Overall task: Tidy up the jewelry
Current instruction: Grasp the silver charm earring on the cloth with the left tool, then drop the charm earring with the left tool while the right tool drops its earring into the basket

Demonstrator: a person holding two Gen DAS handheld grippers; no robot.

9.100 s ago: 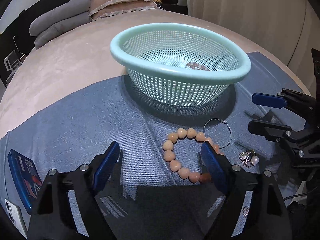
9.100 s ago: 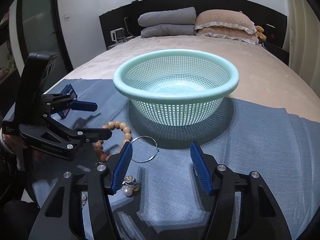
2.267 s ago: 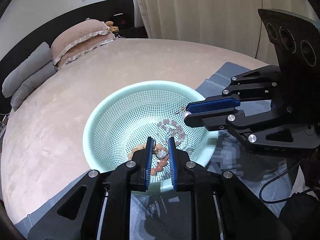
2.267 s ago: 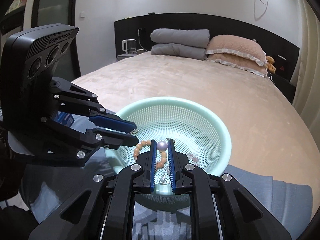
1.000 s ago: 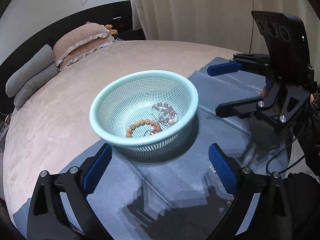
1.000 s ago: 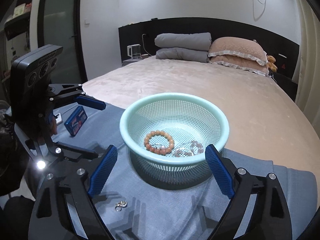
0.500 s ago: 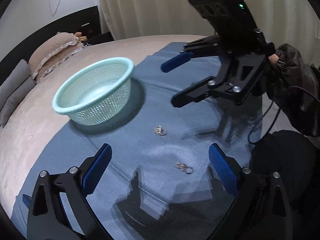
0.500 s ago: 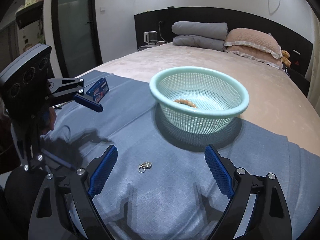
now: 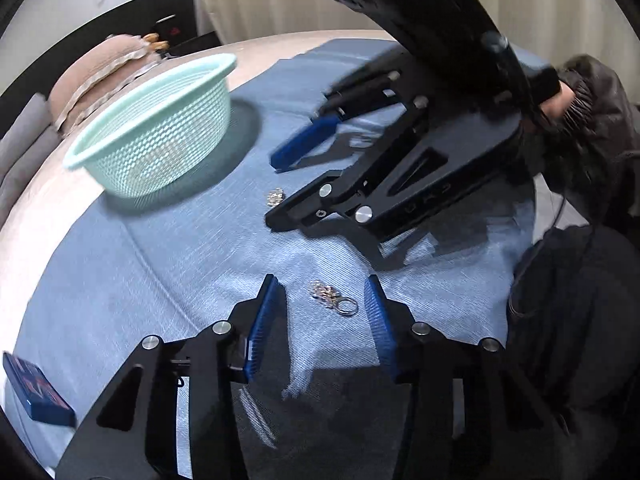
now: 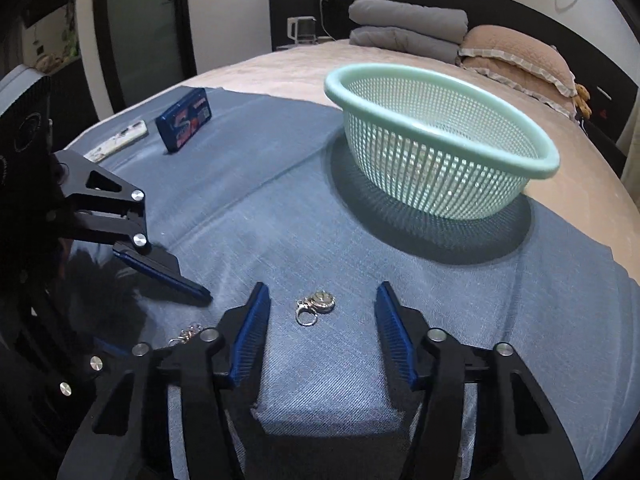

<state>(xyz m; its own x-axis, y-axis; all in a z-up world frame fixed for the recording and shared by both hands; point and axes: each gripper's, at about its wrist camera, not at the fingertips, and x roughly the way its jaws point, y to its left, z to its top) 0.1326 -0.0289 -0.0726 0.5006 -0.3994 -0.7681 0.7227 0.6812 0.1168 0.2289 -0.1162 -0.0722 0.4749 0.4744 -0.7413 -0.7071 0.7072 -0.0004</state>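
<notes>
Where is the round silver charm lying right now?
In the right wrist view the round silver charm lies on the blue cloth, between the open right tongs, nearer than the green basket.

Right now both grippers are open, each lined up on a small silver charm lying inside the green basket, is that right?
Not quite: the charms lie on the blue cloth, outside the green basket. The left wrist view shows the left gripper open around one charm; the right wrist view shows the right gripper open around the other.
</notes>
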